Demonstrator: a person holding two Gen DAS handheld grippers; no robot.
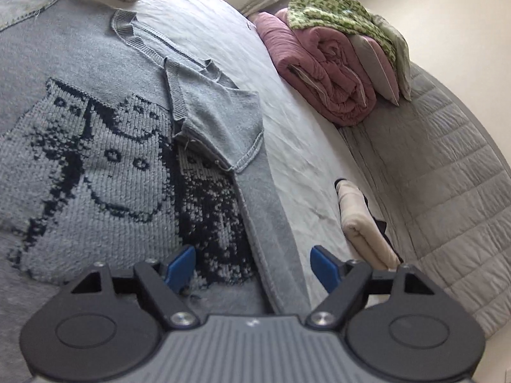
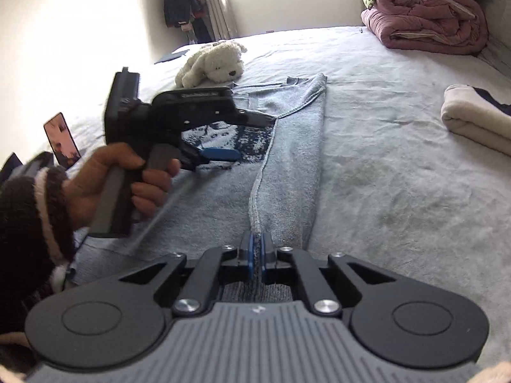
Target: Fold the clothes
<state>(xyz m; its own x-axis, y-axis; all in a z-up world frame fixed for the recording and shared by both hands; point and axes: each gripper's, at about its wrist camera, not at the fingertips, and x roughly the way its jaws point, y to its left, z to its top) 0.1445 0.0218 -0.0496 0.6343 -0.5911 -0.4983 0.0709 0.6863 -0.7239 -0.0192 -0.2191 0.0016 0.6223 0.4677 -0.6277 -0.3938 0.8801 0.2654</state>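
Note:
A grey-blue knit sweater (image 1: 95,159) with a dark cat pattern lies flat on the bed. Its right side and short sleeve (image 1: 223,118) are folded over onto the front. My left gripper (image 1: 252,265) hovers just above the folded strip, open, with nothing between the blue pads. In the right wrist view a hand holds the left gripper (image 2: 242,135) over the sweater (image 2: 287,159). My right gripper (image 2: 255,252) is at the near end of the folded strip, shut on the sweater's edge, with ribbed hem showing beneath the pads.
A white plush dog (image 2: 214,63) lies beyond the collar. A rolled pink duvet (image 2: 428,22) with pillows sits at the far right corner. A folded cream cloth (image 2: 472,118) lies right of the sweater, and a phone (image 2: 62,143) stands at the left. White sheet (image 2: 399,191) surrounds the sweater.

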